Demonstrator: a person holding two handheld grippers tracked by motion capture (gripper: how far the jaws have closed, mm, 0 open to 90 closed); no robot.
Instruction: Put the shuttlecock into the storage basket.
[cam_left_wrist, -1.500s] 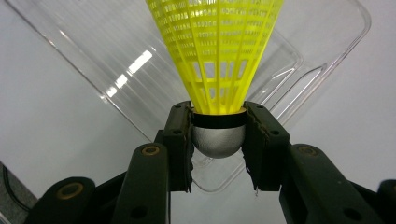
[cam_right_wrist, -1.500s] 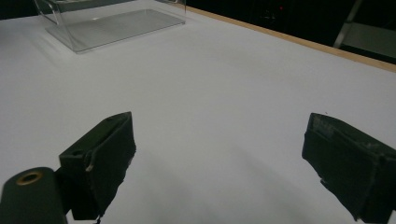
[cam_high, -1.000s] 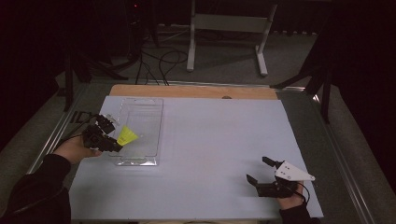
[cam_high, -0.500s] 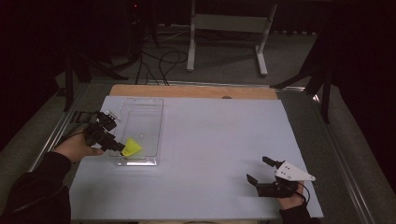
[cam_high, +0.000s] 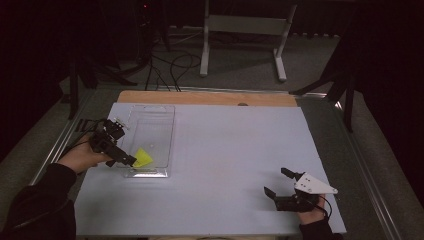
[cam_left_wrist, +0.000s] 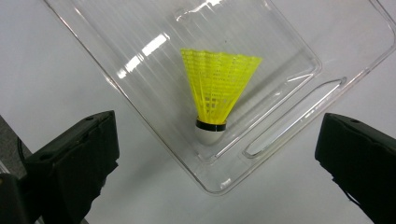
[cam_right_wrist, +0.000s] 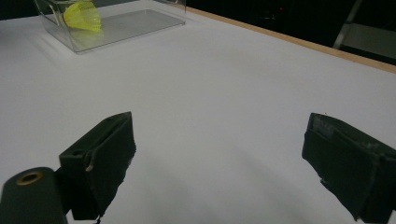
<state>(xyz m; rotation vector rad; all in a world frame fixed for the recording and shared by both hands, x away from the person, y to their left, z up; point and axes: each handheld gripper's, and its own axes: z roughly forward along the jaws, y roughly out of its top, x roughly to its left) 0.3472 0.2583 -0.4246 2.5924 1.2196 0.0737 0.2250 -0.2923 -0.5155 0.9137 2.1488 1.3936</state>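
Note:
A yellow shuttlecock (cam_high: 143, 157) (cam_left_wrist: 215, 93) with a white cork lies in the near end of a clear plastic tray (cam_high: 155, 125) (cam_left_wrist: 289, 42) at the table's left. My left gripper (cam_high: 122, 146) (cam_left_wrist: 219, 142) hovers over that end, jaws wide apart. They have just been opening, and the shuttlecock lies loose beneath them, touched by neither pad. My right gripper (cam_high: 276, 181) (cam_right_wrist: 219, 144) rests open near the table's front right corner with nothing between its jaws. From there the shuttlecock (cam_right_wrist: 83, 16) and tray (cam_right_wrist: 135, 21) appear far off.
A white sheet (cam_high: 225, 150) covers the table, with a wooden strip (cam_high: 210, 97) along its far edge. Metal rails run down both sides. Beyond the table stand a metal frame (cam_high: 240, 30) and cables on the floor.
The left gripper held the shuttlecock over the tray, carried it toward the tray's near end, then opened. The shuttlecock now lies in the tray. The right gripper has not moved.

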